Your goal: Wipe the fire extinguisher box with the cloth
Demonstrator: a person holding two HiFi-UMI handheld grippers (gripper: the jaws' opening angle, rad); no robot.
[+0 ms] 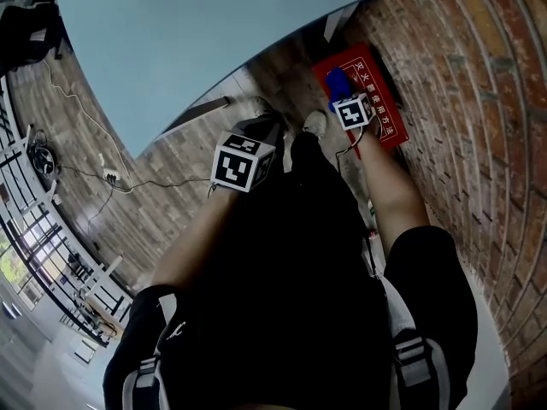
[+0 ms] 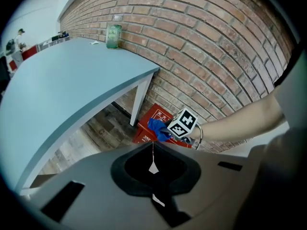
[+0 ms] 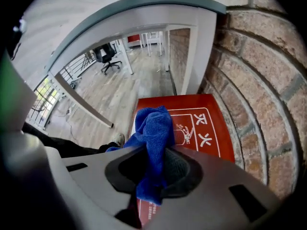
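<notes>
A blue cloth (image 3: 154, 126) is gripped by the right gripper (image 3: 156, 152) fingers over the red fire extinguisher box (image 3: 204, 114); the left gripper (image 2: 152, 150) fingers are closed.

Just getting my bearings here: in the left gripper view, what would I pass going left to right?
Green jar → table leg → blue cloth → right gripper's marker cube → person's forearm.

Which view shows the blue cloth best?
The right gripper view: the blue cloth shows large and close, clamped in the right gripper above the red box. Head and left gripper views show only a small blue patch.
</notes>
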